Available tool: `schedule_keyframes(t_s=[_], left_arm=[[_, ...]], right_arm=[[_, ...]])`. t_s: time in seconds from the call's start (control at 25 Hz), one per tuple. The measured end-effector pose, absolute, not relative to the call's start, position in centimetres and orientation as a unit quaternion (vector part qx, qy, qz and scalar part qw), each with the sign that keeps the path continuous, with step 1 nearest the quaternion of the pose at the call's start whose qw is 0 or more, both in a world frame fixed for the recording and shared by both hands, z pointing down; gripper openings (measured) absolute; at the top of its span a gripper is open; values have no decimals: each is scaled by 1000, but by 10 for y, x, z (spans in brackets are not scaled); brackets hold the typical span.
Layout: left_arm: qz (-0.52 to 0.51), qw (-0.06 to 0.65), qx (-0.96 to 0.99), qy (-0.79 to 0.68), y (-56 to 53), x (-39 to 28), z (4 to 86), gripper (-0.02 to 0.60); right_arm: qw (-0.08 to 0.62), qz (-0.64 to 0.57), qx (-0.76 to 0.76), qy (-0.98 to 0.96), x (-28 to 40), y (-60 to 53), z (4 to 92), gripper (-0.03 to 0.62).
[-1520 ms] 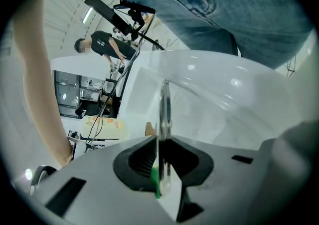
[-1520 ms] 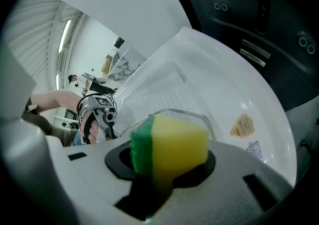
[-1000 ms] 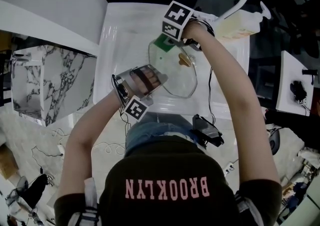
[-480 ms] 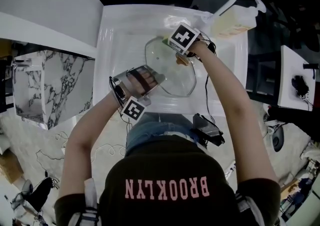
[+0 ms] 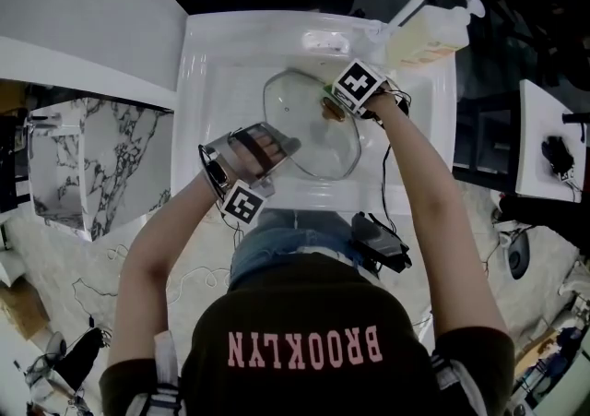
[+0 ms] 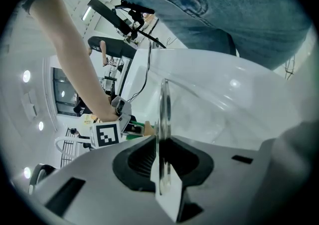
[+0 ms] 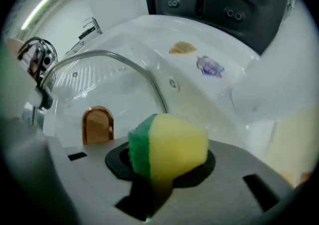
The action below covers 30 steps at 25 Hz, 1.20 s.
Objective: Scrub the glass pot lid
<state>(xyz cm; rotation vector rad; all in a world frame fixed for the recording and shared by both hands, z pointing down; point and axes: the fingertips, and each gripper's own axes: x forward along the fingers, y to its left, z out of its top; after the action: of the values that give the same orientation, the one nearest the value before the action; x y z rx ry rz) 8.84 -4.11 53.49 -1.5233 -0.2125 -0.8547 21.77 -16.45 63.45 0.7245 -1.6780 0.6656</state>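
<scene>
The left hand-held gripper [image 5: 282, 147] clamps the near rim of the glass pot lid [image 5: 309, 139], which stretches ahead of it over the sink [image 5: 221, 64], while the right hand-held gripper [image 5: 334, 102], squeezing a sponge [image 7: 167, 144], sits just beside the lid's knob [image 7: 97, 125].

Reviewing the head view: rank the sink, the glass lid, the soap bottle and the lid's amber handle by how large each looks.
1. sink, largest; it frames the lid.
2. glass lid, filling much of the basin.
3. soap bottle, clearly smaller than the lid.
4. amber handle, smallest.
</scene>
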Motion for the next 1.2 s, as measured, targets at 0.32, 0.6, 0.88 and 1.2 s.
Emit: schedule_keyframes(t_s=[0.32,0.6,0.88,1.2], left_arm=[[-383,635,-664,-90,-42,88,535,58],[-392,635,-659,-89,-42,87,537,58],[-399,633,-659,-81,-43,88,537,58],[-440,532,-717,-97,-29,78,558,74]], right_arm=[[569,320,330,-682,260,-123,668,118],[494,342,403,-690,281,-112,648,121],[361,339,480,-724,286,-107,578,123],[250,280,568,-732,284,-86,494,123]])
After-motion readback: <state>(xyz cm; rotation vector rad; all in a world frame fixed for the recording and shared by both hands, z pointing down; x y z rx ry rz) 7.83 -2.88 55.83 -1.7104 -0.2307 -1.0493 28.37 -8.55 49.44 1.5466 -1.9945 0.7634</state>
